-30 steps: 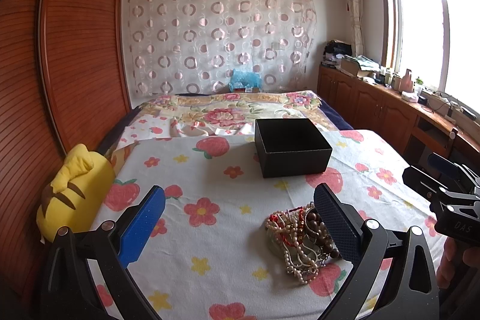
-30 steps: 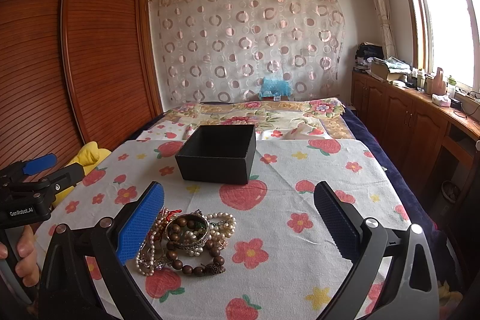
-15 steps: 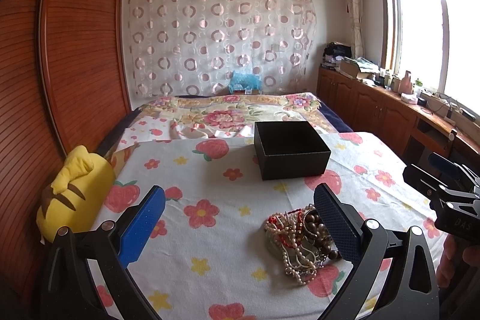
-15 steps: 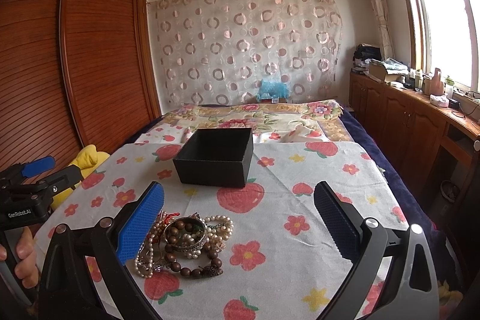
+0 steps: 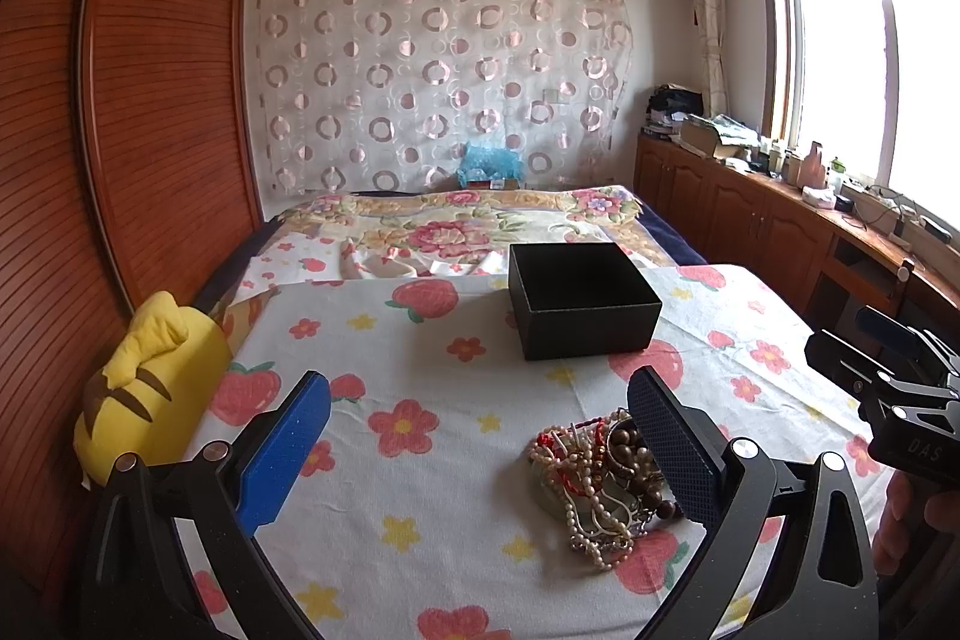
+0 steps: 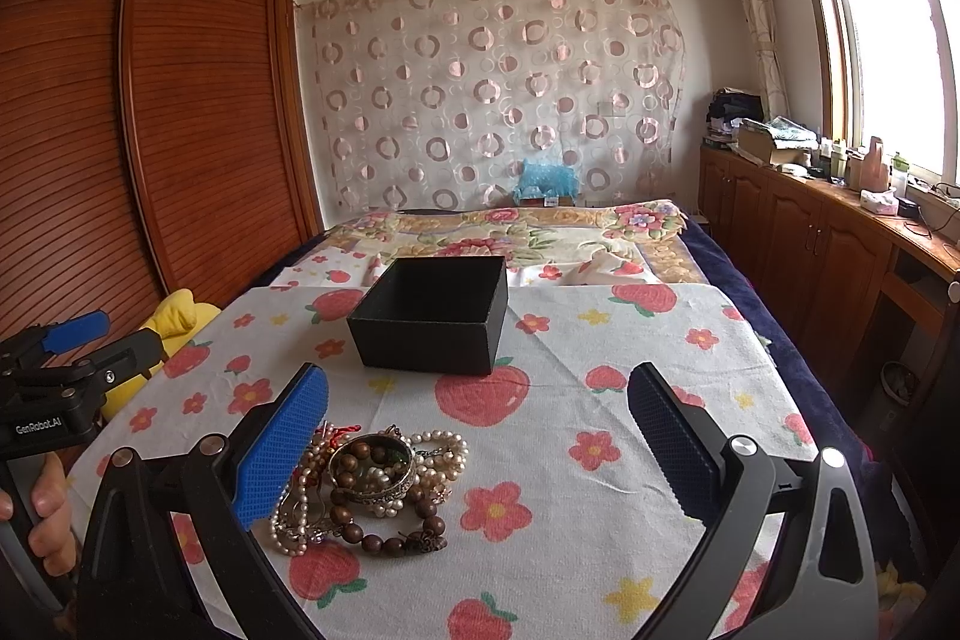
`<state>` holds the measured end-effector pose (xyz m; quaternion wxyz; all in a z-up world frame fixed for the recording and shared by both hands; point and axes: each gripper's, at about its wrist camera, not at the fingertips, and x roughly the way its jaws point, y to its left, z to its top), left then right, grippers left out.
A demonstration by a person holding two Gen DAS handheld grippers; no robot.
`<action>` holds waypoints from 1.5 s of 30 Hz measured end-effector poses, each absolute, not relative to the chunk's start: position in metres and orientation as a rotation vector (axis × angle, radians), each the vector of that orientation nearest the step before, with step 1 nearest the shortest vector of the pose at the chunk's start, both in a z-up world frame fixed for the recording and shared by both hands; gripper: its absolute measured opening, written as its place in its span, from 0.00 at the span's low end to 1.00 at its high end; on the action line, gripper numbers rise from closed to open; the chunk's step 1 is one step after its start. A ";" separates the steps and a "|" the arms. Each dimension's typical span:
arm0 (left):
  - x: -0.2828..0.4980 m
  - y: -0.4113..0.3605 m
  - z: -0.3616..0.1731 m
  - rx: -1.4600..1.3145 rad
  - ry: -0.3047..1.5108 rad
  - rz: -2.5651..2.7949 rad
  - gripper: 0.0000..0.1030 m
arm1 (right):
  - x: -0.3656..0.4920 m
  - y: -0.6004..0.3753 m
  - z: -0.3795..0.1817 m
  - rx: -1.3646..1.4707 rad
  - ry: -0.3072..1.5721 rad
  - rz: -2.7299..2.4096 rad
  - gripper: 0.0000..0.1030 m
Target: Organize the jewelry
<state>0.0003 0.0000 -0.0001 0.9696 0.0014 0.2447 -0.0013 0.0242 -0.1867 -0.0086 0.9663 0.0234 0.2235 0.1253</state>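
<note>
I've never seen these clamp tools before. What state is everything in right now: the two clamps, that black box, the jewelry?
Left gripper: open, holding nothing.
Right gripper: open, holding nothing.
Black box: lidless, upright; no contents visible.
Jewelry pile: tangled heap on the tablecloth, outside the box, untouched.
Yellow plush: lying at the bed's edge.

"GenRobot.AI" on left gripper (image 6: 66,340); "DAS" on right gripper (image 5: 888,358).
</note>
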 end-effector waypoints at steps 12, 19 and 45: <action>0.000 0.000 0.000 0.002 0.494 -0.003 0.93 | 0.023 -0.187 -0.008 0.048 0.450 0.252 0.98; 0.000 0.000 0.000 0.003 0.494 -0.003 0.93 | 0.023 -0.187 -0.008 0.047 0.449 0.254 0.98; 0.026 0.010 -0.054 0.016 0.661 -0.027 0.93 | 0.047 -0.180 -0.039 0.051 0.586 0.410 0.87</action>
